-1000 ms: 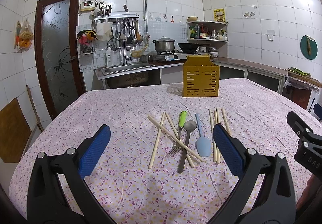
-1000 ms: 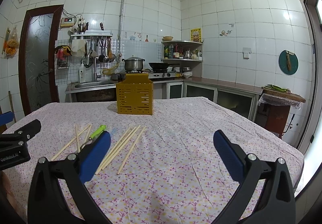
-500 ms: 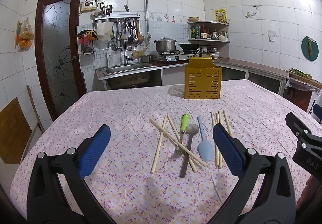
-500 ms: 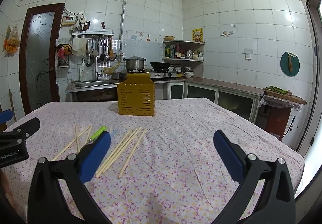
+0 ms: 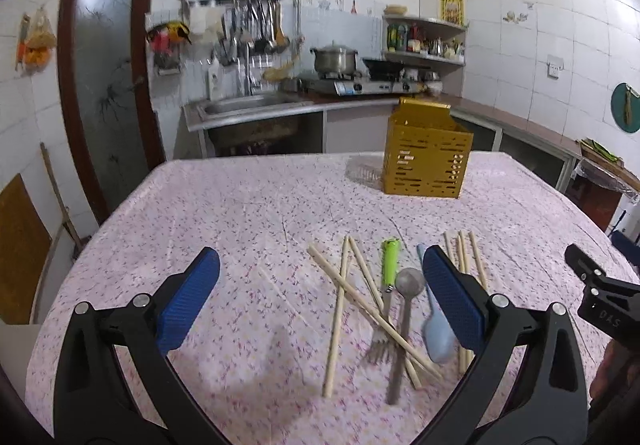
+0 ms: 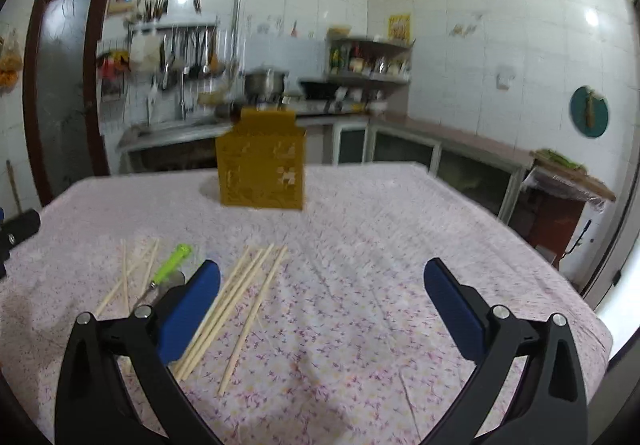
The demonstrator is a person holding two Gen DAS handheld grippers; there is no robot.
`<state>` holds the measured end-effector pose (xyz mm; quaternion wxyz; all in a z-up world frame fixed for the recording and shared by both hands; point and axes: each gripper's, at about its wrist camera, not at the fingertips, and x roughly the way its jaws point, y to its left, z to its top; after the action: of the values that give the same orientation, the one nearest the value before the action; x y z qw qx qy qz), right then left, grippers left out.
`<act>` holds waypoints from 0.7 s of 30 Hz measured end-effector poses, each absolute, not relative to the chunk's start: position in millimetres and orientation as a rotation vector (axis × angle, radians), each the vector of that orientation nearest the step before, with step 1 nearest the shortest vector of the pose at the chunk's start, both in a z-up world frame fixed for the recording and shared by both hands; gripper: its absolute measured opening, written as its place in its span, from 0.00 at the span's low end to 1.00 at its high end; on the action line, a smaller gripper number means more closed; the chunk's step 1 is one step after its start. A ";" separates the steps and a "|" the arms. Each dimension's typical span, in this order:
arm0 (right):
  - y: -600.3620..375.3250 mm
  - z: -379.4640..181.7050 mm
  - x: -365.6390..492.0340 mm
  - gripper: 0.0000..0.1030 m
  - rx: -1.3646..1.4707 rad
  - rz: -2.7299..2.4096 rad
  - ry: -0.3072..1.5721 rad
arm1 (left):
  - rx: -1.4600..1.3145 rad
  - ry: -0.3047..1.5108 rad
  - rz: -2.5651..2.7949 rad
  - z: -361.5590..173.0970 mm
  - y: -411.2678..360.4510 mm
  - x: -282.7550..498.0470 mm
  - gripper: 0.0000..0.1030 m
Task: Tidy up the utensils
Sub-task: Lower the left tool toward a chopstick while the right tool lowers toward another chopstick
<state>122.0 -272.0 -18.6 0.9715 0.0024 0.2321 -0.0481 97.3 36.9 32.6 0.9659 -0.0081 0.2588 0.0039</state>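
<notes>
A: Where do the utensils lie?
B: On the near side of the yellow holder (image 5: pixel 425 160), handles pointing toward it; the fork (image 5: pixel 386 297) sits among crossed chopsticks (image 5: pixel 344 301).

A: Which gripper is nearer?
B: The left gripper (image 5: pixel 320 299), jaws spread and empty; the right gripper (image 6: pixel 322 303), likewise spread wide, hangs beside the parallel chopsticks (image 6: pixel 240 297).

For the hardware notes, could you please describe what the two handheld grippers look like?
Both match: the left gripper and right gripper have black, curved plastic arms with silver screws at the joints and ribbed blue fingers. The right gripper's black body, seen from the left wrist view, bears faint pale lettering. No cables or sleeves show.
</notes>
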 end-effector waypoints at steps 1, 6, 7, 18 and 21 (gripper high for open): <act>-273.6 -21.4 132.6 0.97 0.012 -0.098 0.500 | -0.017 0.542 0.004 31.6 39.1 105.3 0.95; -282.2 -39.8 185.4 0.96 0.085 -0.066 0.633 | -0.028 0.657 0.013 21.6 42.6 156.2 0.95; -283.6 -44.6 194.0 0.96 0.092 -0.072 0.651 | -0.034 0.679 0.010 18.7 43.0 164.9 0.95; -257.0 -89.1 252.0 0.88 0.041 -0.113 0.827 | -0.072 0.909 0.028 -36.3 37.4 228.0 0.90; -254.7 -100.1 259.5 0.71 0.035 -0.122 0.876 | -0.073 0.941 0.030 -44.0 36.0 236.0 0.78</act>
<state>259.5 -254.7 -100.1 0.9037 0.0170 0.4237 -0.0592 236.0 36.0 -44.0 0.8906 -0.0350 0.4533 0.0145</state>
